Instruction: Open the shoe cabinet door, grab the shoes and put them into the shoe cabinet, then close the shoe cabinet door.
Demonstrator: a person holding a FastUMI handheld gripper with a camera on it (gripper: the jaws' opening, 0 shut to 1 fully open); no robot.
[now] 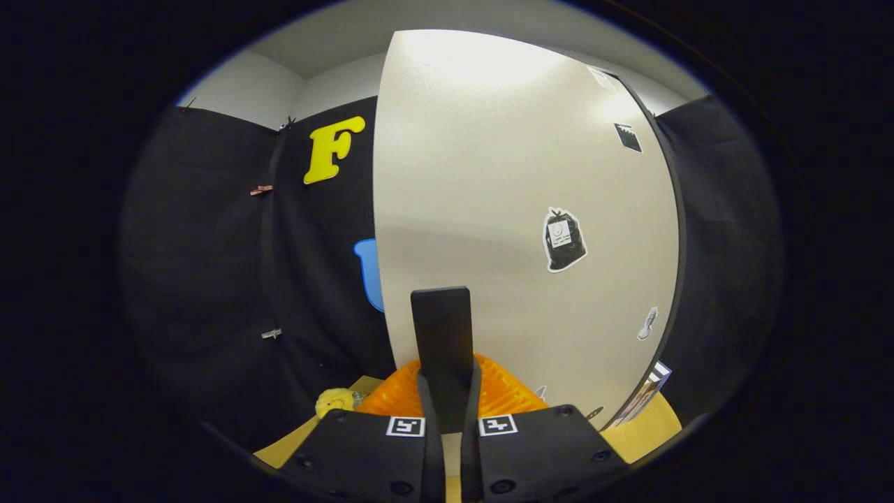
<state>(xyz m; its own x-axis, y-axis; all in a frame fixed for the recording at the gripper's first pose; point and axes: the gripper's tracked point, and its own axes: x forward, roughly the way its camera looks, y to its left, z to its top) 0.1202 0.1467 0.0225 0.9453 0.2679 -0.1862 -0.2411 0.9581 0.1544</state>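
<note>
Pinching a flat dark handle [441,328] between both fingers, my gripper [447,412] is closed on it, the jaws pressed against its lower end while the slab rises at twelve o'clock from the fingertips. I judge this to be the pull on the shoe cabinet door [517,209], a smooth, pale, matte panel standing just beyond the handle and running off toward one o'clock, dotted with small stickers. Behind the fingers sits a ribbed, glossy orange object [506,391], rounded like a moulded basket, though I cannot tell what it is. At nine o'clock from it, a fuzzy yellow soft toy [335,400] rests on the tan wooden surface [642,433]. No shoes are within my sight. My worry: the handle is thin and slick, so pulling off-axis could let it slip out, or swing the door into the orange object.
</note>
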